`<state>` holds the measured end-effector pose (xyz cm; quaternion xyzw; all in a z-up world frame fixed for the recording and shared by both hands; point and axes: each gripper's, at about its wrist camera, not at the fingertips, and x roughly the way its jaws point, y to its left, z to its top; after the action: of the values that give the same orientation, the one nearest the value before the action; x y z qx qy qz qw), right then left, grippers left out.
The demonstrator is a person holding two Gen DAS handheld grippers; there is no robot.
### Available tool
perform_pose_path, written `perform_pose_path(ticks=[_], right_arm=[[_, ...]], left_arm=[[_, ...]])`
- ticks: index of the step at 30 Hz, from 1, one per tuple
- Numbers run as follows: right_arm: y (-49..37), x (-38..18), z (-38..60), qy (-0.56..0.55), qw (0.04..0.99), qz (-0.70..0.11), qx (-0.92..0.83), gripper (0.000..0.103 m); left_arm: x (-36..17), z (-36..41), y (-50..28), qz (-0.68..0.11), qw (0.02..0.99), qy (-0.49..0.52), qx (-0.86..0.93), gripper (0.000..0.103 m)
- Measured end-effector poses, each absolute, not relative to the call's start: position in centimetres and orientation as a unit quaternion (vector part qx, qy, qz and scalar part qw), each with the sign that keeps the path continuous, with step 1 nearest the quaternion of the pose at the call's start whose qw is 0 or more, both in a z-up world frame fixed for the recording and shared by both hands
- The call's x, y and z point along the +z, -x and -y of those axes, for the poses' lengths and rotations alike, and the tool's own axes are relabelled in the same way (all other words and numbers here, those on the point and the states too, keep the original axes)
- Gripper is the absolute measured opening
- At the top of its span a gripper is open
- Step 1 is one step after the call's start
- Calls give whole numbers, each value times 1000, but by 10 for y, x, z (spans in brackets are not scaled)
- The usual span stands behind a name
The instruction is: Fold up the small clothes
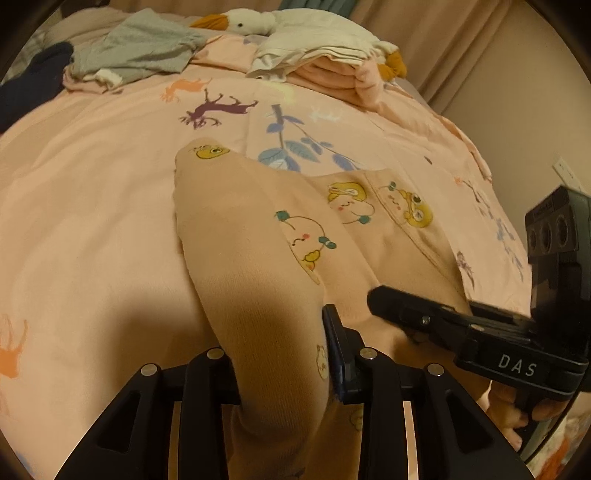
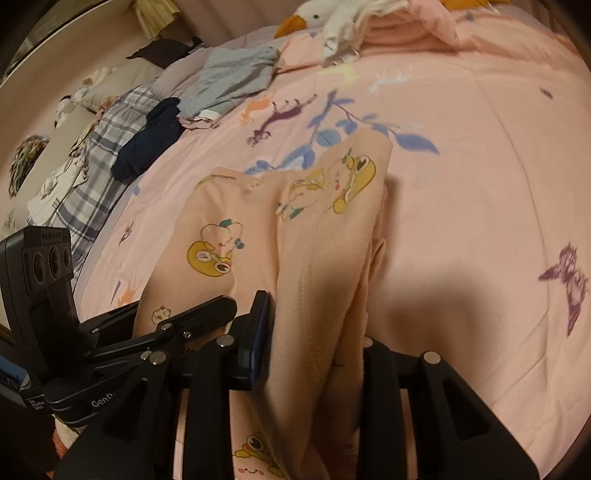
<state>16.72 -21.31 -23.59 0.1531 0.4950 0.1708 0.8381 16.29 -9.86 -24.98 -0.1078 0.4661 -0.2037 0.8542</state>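
A peach baby garment (image 1: pixel 258 240) printed with yellow cartoon frogs and chicks lies lengthwise on the pink bed cover (image 1: pixel 92 184). Its near end rises into both grippers. My left gripper (image 1: pixel 280 362) is shut on the left part of that end; cloth fills the gap and hides the left finger. In the right wrist view, the peach garment (image 2: pixel 314 240) runs up between the fingers of my right gripper (image 2: pixel 317 343), which is shut on a bunched fold. The two grippers sit side by side, close together. A hand shows under the right gripper's body (image 1: pixel 517 365).
At the far end of the bed are a white plush goose (image 1: pixel 258 22), a folded stack of pink and white clothes (image 1: pixel 325 62), a grey garment (image 1: pixel 136 48) and a navy one (image 1: pixel 29 85). A plaid cloth (image 2: pixel 99 147) lies at the left edge. A wall (image 1: pixel 517 110) stands to the right.
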Motion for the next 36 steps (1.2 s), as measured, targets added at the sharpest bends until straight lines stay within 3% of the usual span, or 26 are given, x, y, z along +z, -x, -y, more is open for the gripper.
perform_pose_path(ticks=[8,24,30,33,36], right_arm=[[-167,-244,217,-172,837,-489,172,35],[-163,-236,228,-222,825,-491,169,47],[-141,-188,242,-222,860,-427,170,49],[-134,-169,244,-222,879,-382,180,49],[-135,-167,241,-231,875,-370,209,29]], left_arm=[[-252,105,-158,-443,872,86,-189,38],[-232,84,-148,-460,866,143,-134,45],[-183,57,-105,-367,917,129,-92,45],[-180,59,-94,-382,909,116,-122,39],[-197,71,-95,-412,893,104,-149,38]])
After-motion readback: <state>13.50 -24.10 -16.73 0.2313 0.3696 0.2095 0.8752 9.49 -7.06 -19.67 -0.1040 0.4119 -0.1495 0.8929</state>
